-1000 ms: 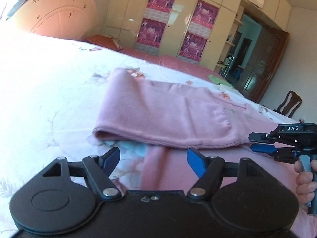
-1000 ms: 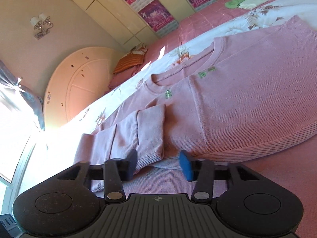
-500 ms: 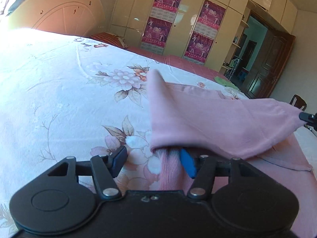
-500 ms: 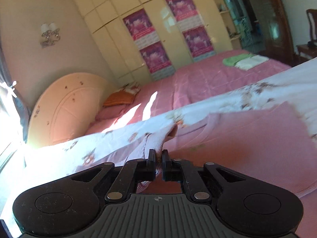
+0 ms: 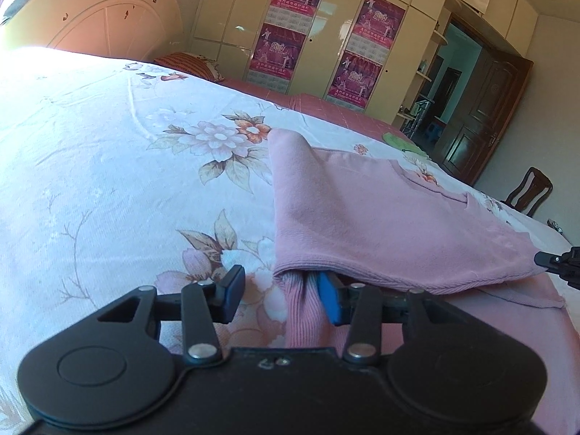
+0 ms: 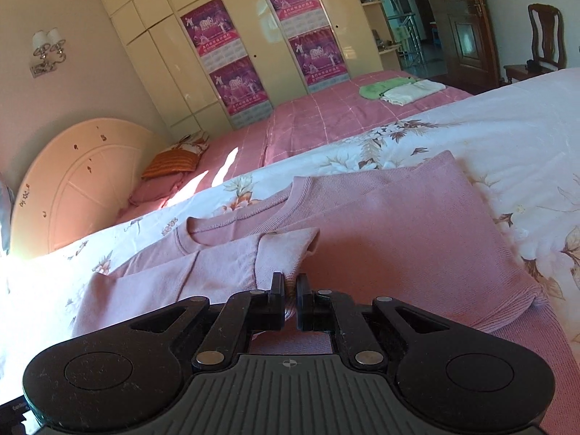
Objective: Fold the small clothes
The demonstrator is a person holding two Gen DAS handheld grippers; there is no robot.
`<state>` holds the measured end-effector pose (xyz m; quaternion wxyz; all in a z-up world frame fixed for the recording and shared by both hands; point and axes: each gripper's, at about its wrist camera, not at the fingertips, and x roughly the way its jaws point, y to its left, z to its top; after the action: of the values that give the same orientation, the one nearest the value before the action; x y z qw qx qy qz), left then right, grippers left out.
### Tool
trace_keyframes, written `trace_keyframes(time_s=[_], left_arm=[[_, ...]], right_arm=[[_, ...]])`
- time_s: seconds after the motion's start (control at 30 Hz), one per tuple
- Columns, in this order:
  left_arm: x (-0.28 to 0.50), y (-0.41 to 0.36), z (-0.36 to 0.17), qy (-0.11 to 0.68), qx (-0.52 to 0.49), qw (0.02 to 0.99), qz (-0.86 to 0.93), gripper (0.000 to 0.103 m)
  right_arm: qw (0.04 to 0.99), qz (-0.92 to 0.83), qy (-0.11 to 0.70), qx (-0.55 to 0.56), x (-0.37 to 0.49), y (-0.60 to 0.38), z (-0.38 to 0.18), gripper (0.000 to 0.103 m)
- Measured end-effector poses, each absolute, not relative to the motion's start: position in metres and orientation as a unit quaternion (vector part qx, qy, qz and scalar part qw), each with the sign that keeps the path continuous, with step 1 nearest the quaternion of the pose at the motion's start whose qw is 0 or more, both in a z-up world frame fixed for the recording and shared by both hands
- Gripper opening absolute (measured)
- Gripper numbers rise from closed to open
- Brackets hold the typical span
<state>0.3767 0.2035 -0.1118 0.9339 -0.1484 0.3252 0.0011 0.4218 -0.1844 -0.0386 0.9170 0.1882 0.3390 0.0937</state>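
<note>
Left gripper [image 5: 279, 295] right finger tip – hidden under sweater [image 5: 380, 214] hem.

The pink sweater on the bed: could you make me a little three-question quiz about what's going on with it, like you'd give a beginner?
1. True or false: the right gripper is shut on the pink sweater.
2. Which pad of the left gripper is tucked under the lifted hem? A) the blue pad on the right B) the dark pad on the left C) both
3. What lies on the plain pink bedspread near the wardrobe?

Key
1. True: its jaws pinch a fold of the knit.
2. A. The jaws have just been closing, with cloth between them but not yet pinched.
3. A green cloth beside a white folded cloth.
</note>
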Motion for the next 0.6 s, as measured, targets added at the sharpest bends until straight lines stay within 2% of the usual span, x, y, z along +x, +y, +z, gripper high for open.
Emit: trace_keyframes(time_s=[0.07, 0.1, 0.13, 0.27, 0.3, 0.5, 0.6], left_arm=[[0.374, 0.204, -0.106, 0.337, -0.141, 0.931, -0.004, 0.053], [0.369, 0.203, -0.1, 0.332, -0.137, 0.933, -0.005, 0.067], [0.362, 0.203, -0.093, 0.318, -0.134, 0.939, -0.004, 0.074], [0.361, 0.202, -0.066, 0.265, -0.134, 0.954, -0.038, 0.076], [0.369, 0.2, -0.064, 0.262, -0.131, 0.955, -0.046, 0.076], [0.437, 0.186, -0.08, 0.287, -0.136, 0.946, -0.069, 0.075], [0.458, 0.185, -0.099, 0.316, -0.14, 0.936, -0.064, 0.075]], right_arm=[[0.914, 0.088, 0.35, 0.187, 0.423, -0.188, -0.049, 0.005], [0.911, 0.085, 0.358, 0.187, 0.424, -0.19, -0.055, 0.005], [0.906, 0.093, 0.363, 0.196, 0.423, -0.194, -0.06, 0.005], [0.909, 0.099, 0.343, 0.215, 0.418, -0.208, -0.053, 0.007], [0.909, 0.097, 0.342, 0.217, 0.422, -0.21, -0.051, 0.015], [0.886, 0.091, 0.364, 0.273, 0.468, -0.217, -0.063, 0.023], [0.878, 0.112, 0.372, 0.279, 0.48, -0.213, -0.07, 0.024]])
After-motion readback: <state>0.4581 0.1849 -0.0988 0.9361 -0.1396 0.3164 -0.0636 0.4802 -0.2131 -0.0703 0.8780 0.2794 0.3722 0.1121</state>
